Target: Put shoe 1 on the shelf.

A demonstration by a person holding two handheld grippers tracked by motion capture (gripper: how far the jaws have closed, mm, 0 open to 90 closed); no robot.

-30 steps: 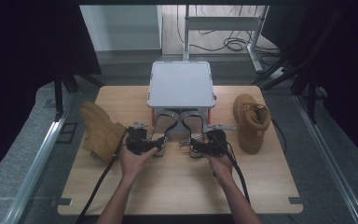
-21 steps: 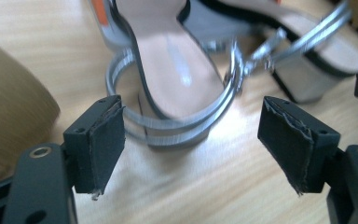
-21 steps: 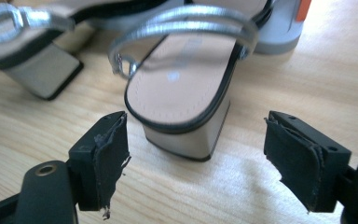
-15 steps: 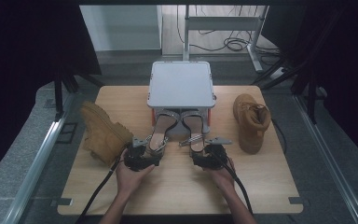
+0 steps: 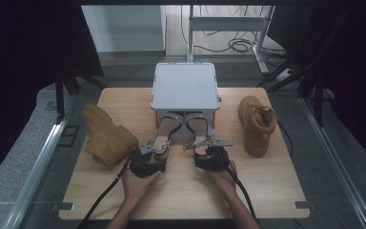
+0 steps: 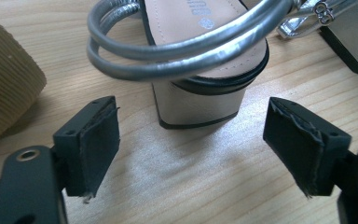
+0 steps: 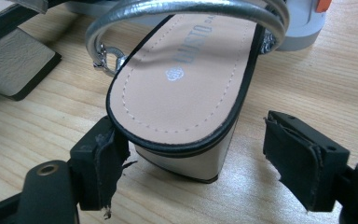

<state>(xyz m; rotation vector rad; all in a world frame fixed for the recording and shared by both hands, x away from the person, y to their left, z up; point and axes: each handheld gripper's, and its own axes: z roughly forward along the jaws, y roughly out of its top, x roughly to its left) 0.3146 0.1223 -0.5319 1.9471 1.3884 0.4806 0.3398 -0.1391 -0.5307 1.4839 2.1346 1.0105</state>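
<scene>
Two silver-strapped block-heel sandals lie side by side in front of a grey case. The left sandal (image 5: pixel 164 136) has its beige heel (image 6: pixel 200 100) just ahead of my left gripper (image 6: pixel 193 140), whose jaws stand wide open and clear of it. The right sandal (image 5: pixel 198 133) points its tan insole (image 7: pixel 186 74) at my right gripper (image 7: pixel 200 154). That gripper is open around the heel end, and its left pad (image 7: pixel 105 161) touches the sole's edge. In the high view the left gripper (image 5: pixel 147 160) and right gripper (image 5: pixel 209 155) sit behind the heels.
The grey case (image 5: pixel 186 86) stands at the table's back centre, its orange latch (image 7: pixel 324 4) near the right sandal. A tan boot (image 5: pixel 107 136) lies on its side at the left, its sole (image 6: pixel 4 79) close by. Another tan boot (image 5: pixel 257 124) stands at the right.
Both hands and grippers have drawn back toward the near edge of the table. More of each sandal now shows between the grippers and the case.
</scene>
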